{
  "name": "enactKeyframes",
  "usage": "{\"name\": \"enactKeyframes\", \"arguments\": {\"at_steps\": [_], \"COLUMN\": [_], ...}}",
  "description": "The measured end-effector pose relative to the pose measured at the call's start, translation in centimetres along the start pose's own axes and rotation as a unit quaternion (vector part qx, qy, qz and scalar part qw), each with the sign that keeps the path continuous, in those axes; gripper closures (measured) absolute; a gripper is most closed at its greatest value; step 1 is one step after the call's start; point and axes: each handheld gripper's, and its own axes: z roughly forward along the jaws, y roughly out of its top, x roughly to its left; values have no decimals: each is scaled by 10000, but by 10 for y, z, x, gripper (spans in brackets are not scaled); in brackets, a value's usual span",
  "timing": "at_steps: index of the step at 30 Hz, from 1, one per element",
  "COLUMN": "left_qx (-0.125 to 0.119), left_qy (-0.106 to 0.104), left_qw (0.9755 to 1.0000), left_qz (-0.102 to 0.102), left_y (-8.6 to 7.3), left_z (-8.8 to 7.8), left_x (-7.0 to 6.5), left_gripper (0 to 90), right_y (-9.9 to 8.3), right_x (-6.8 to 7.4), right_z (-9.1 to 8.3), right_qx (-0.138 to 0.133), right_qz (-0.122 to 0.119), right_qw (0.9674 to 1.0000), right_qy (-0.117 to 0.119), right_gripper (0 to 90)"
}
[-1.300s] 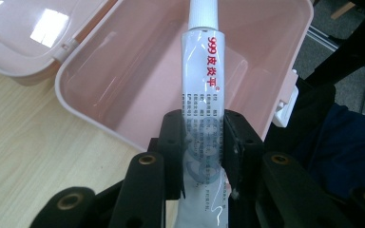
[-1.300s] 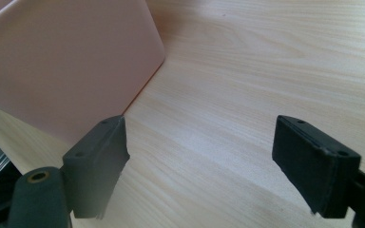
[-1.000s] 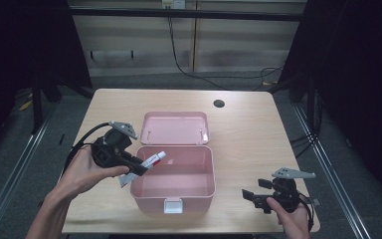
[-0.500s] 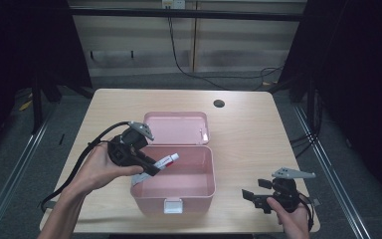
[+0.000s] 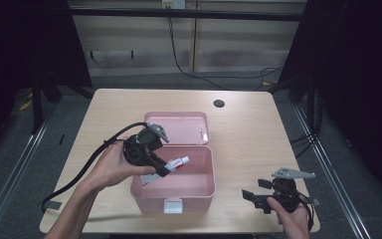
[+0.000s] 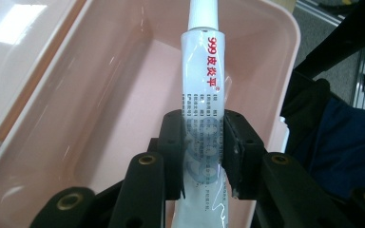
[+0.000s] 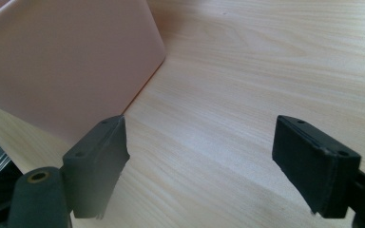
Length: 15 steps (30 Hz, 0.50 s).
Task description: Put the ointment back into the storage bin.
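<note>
A white ointment tube (image 5: 170,167) with red lettering is held over the open pink box (image 5: 204,186) in the middle of the table. My left gripper (image 5: 155,170) is shut on the tube's lower half, and the tube's cap end points to the right over the box's hollow. In the left gripper view the tube (image 6: 203,85) stands up between the two pads (image 6: 172,142), with the pink box (image 6: 100,118) beneath it. My right gripper (image 5: 256,198) rests at the table's front right, open, its fingertips (image 7: 100,156) wide apart over bare wood beside the box's outer wall (image 7: 66,61).
The box's lid (image 5: 181,127) lies flat behind it, hinged open. A white latch (image 5: 173,205) sits on the box's front wall. A dark round hole (image 5: 219,103) marks the wooden table (image 5: 248,134) at the back right. A black cable (image 5: 87,164) trails from the left gripper.
My left hand has carried the tube rightward from the box's left rim to over its hollow. The right gripper has stayed where it was.
</note>
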Motion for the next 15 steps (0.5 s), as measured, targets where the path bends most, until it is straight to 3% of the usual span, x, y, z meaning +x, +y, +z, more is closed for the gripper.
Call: {"name": "enactKeyframes", "arguments": {"at_steps": [3, 6, 15], "left_qx": [46, 263, 377], "left_qy": [-31, -35, -109], "left_qw": [10000, 9996, 9990], "left_qz": [46, 130, 192], "left_y": [2, 9, 14], "left_z": [5, 13, 31], "left_x": [0, -3, -4], "left_gripper": [711, 710, 711], "right_y": [0, 0, 0], "right_x": [0, 0, 1], "right_z": [0, 1, 1], "right_qx": [7, 22, 22], "right_qz": [-15, -23, -36], "right_qw": [10000, 10000, 10000], "right_qy": [7, 15, 17], "right_gripper": [192, 191, 191]}}
